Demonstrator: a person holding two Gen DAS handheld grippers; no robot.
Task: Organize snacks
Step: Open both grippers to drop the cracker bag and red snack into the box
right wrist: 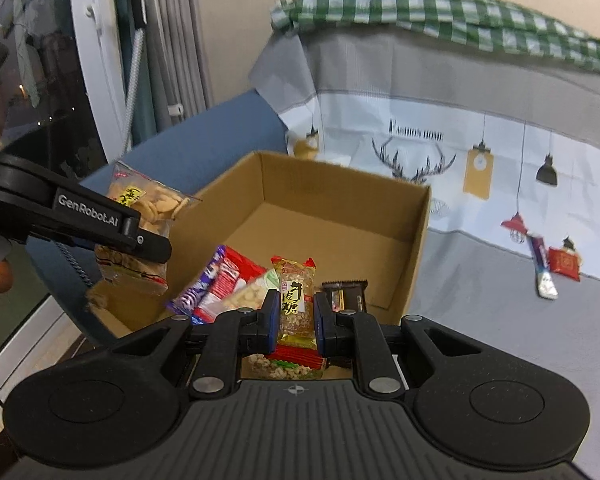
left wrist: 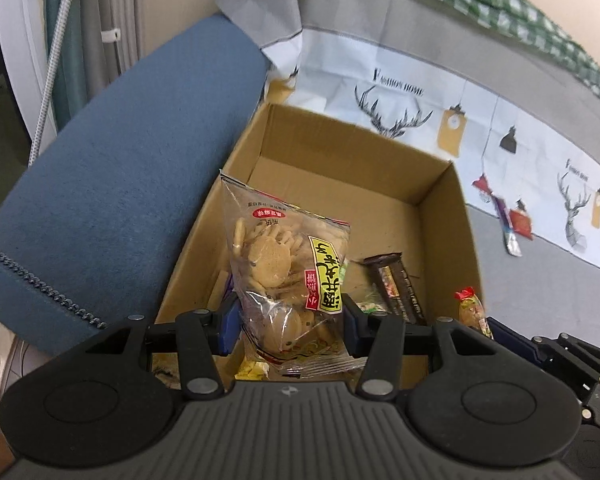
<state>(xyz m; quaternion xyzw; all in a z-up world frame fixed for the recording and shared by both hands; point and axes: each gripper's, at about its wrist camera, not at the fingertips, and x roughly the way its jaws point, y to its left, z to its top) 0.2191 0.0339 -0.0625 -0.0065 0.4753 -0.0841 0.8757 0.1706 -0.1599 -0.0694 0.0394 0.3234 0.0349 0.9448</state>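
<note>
Your left gripper (left wrist: 288,328) clamps the biscuit bag (left wrist: 284,264), right gripper (right wrist: 296,320) the peanut candy (right wrist: 296,296); release both low inside the box (right wrist: 340,176).

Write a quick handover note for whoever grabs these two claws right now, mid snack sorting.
Left claw: shut on the cracker bag, held over the cardboard box.
Right claw: shut on the peanut candy bar, also above the box.
Done: the dark chocolate bar and a few other packets lie in the box's near end.
Left: release both snacks into the box, then collect the two packets lying on the grey cover.
</note>
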